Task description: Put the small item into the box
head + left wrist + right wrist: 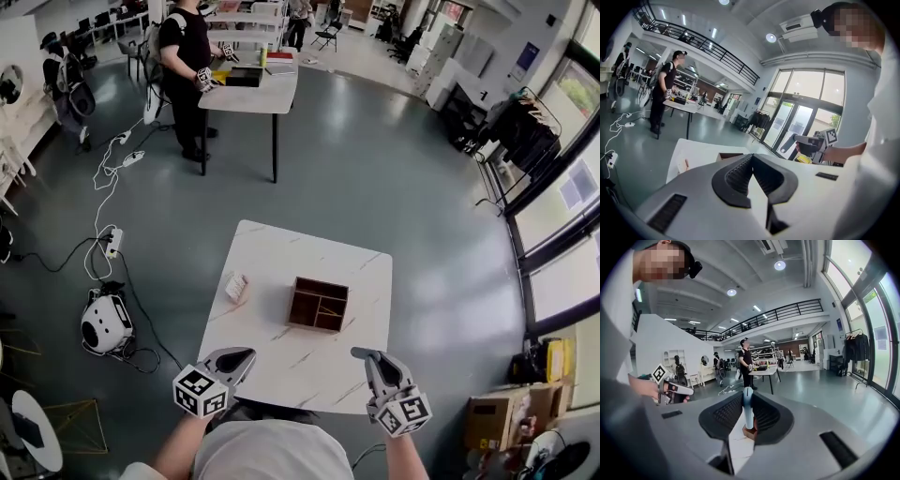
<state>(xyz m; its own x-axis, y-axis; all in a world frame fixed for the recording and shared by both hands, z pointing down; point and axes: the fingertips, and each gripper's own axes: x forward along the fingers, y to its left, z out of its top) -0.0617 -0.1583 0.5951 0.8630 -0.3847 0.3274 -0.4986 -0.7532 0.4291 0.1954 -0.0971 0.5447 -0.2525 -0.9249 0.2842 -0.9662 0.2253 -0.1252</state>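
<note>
Nothing is placed yet: the small item (235, 286) lies left of the box (318, 305), the left gripper (247, 354) pressed together, the right gripper (360, 354) slightly spread, both empty.

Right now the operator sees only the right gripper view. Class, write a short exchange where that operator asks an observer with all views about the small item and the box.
Operator: Where is the small item?
Observer: The small item lies on the table, left of the box and apart from it.
Operator: Is the box open on top?
Observer: Yes, no lid; dividers split it into compartments.
</note>
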